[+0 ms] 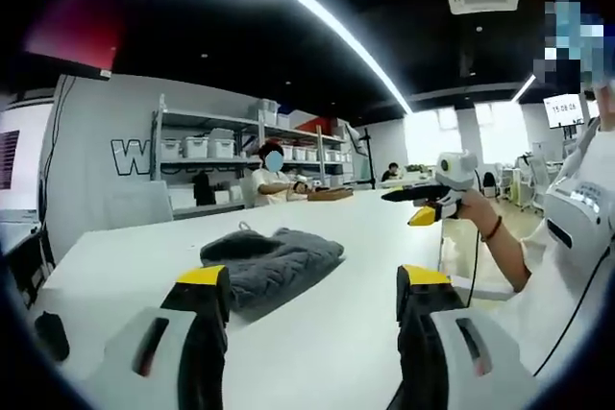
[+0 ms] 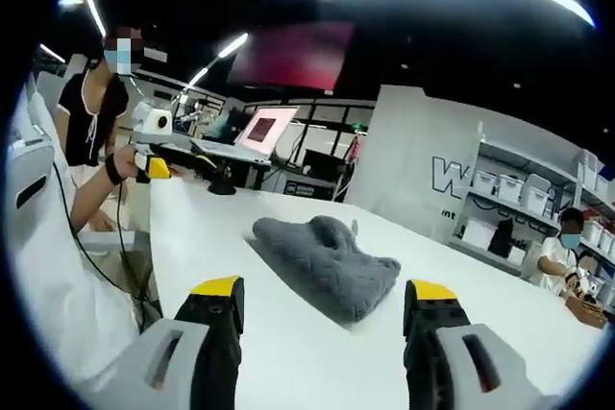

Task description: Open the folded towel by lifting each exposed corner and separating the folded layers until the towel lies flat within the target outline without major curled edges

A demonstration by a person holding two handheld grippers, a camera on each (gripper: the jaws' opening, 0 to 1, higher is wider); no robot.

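A grey knitted towel (image 1: 274,261) lies folded and bunched on the white table (image 1: 356,228). It is just beyond my left gripper (image 1: 312,280) and nearer its left jaw. That gripper is open and holds nothing. In the right gripper view the towel (image 2: 327,261) lies a short way ahead of my right gripper (image 2: 325,287), which is also open and holds nothing. Neither gripper touches the cloth. The right gripper (image 1: 425,206) shows at the table's right side, held by a hand. The left gripper (image 2: 156,166) shows at the far left over the table's end.
A small dark object (image 1: 48,333) lies near the table's left edge, and a black stand (image 2: 221,184) and a screen (image 2: 261,130) are at the far end. A person (image 1: 274,175) sits beyond the table by shelves (image 1: 207,146). Another person (image 2: 101,108) stands at the left.
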